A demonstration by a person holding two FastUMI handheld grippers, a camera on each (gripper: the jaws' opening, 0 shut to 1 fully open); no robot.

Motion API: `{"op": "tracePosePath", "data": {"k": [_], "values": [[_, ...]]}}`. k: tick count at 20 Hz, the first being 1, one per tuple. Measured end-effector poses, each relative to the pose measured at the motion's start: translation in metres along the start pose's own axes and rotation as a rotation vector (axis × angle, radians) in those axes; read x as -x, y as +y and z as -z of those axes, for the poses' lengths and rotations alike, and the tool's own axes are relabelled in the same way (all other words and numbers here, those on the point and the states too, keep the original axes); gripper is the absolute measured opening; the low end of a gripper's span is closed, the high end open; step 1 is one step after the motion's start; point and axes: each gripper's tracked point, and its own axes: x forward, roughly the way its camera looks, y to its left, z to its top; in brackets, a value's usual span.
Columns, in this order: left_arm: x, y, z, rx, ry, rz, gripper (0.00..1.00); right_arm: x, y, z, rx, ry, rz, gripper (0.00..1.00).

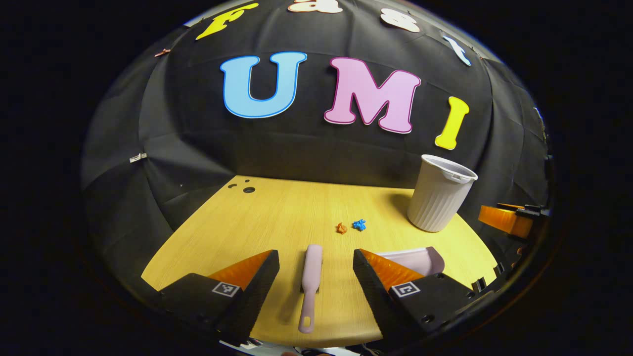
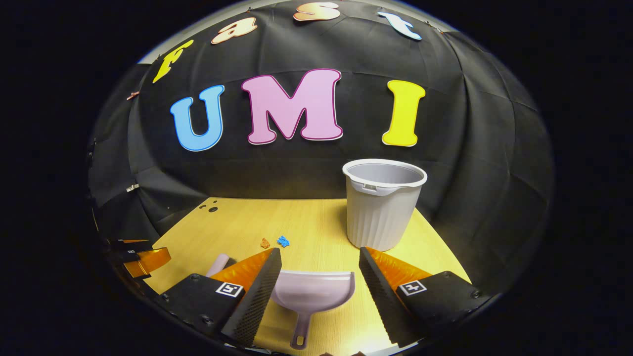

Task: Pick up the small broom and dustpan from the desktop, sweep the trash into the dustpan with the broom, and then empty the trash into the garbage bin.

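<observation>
Pale pink broom [image 1: 310, 282] flat on desktop [image 1: 277, 217], matching dustpan [image 2: 310, 296] beside, grey ribbed bin [image 2: 382, 205] upright

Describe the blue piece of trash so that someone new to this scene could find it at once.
On the yellow wooden desktop, look left of the ribbed white plastic bin. Two tiny crumpled scraps lie side by side; the blue crumpled scrap is nearer the bin, and its neighbour, the orange crumpled scrap, differs in colour.

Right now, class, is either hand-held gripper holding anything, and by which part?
Nothing is held. The left hand-held gripper is open around the broom; the right hand-held gripper is open around the dustpan.
</observation>
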Motion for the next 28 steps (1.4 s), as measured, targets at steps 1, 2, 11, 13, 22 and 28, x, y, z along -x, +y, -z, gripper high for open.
{"op": "tracePosePath", "data": {"k": [1, 2, 11, 13, 22, 28], "values": [[-0.001, 0.002, 0.002, 0.004, 0.011, -0.003, 0.95, -0.002, 0.001, 0.001, 0.003, 0.006, -0.006, 0.98], [-0.002, 0.004, 0.006, 0.010, 0.024, -0.003, 0.95, -0.004, 0.003, 0.002, 0.006, 0.010, -0.012, 0.98], [-0.034, 0.017, 0.065, 0.008, 0.233, -0.005, 0.95, -0.022, 0.010, 0.022, 0.014, 0.085, -0.051, 0.98], [-0.043, 0.021, 0.082, -0.013, 0.295, -0.006, 0.95, -0.025, 0.008, 0.033, 0.005, 0.115, -0.054, 0.98], [-0.077, 0.027, 0.153, -0.075, 0.570, -0.009, 0.96, -0.030, -0.003, 0.076, 0.004, 0.212, -0.048, 0.98], [-0.095, 0.030, 0.183, -0.125, 0.722, 0.002, 0.94, -0.033, -0.004, 0.108, -0.003, 0.280, -0.051, 0.97]]}}
